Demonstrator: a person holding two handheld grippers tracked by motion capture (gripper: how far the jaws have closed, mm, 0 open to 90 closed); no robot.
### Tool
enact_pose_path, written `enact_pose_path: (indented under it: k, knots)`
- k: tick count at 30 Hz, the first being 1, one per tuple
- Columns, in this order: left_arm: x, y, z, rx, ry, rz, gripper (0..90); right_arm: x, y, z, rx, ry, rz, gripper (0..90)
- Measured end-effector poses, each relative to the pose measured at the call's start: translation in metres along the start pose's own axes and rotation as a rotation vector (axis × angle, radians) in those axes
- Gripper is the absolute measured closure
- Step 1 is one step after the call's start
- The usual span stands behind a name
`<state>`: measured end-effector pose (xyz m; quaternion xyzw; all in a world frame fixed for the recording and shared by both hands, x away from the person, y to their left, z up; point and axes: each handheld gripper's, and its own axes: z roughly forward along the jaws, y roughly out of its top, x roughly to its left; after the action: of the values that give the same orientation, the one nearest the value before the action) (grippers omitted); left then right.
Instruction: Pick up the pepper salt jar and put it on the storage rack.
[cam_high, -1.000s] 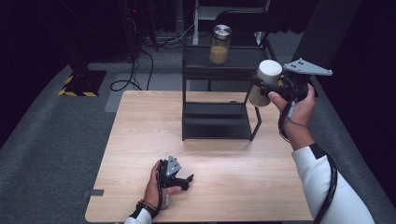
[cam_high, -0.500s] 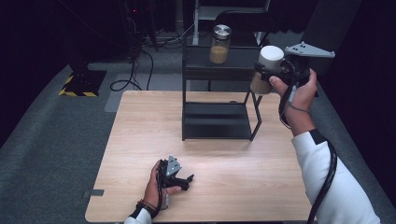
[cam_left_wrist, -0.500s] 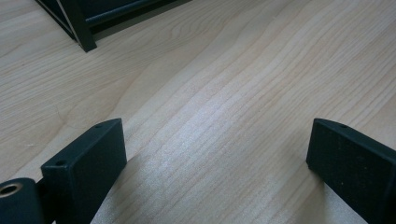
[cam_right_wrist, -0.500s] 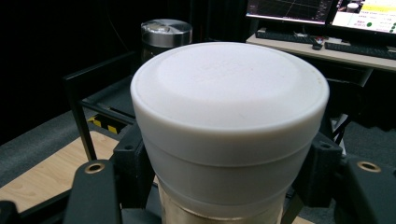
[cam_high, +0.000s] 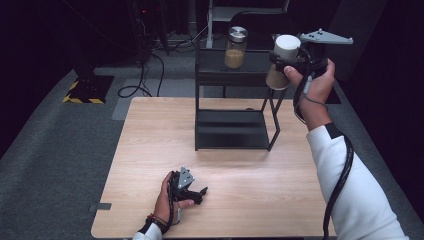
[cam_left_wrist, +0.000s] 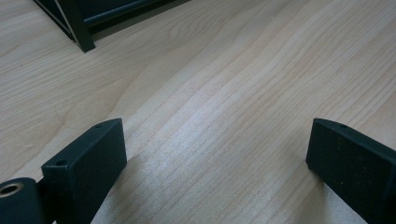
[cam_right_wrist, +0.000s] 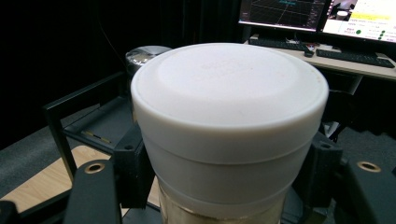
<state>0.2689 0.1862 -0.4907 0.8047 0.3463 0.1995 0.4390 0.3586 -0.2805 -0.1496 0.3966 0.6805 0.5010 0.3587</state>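
Note:
A jar with a white lid and tan contents is held in the air at the right end of the black shelf rack's top shelf; my right gripper is shut on it just under the lid. A second jar with a metal lid stands on that top shelf, its lid visible behind the held jar. My left gripper rests on the table near the front edge, open, with bare wood between its pads.
The black rack has a lower shelf on the table's far half. A rack leg shows ahead of the left gripper. Cables lie on the floor behind. A desk with monitors stands beyond the rack.
My right gripper has carried the white-lidded jar upward and leftward, from beside the rack's right post to the level of its top shelf. The left gripper has stayed put.

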Motion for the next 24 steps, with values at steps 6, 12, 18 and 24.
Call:
enact_pose_path:
  k: [6,12,18,24]
  knots:
    - [0.000,0.000,0.000,0.000,0.000,0.000,4.9,-0.003,0.005,0.012,0.003,-0.014,0.006,34.4]
    - [0.000,0.000,0.000,-0.001,0.001,0.002,4.9,-0.004,0.009,0.022,-0.001,-0.021,0.010,34.4]
    - [0.000,0.000,0.000,0.000,0.001,-0.001,4.9,-0.005,0.011,0.032,-0.004,-0.032,0.014,34.4]
    - [-0.001,0.000,0.000,-0.001,0.005,0.000,4.9,-0.007,0.013,0.044,0.001,-0.053,0.029,34.4]
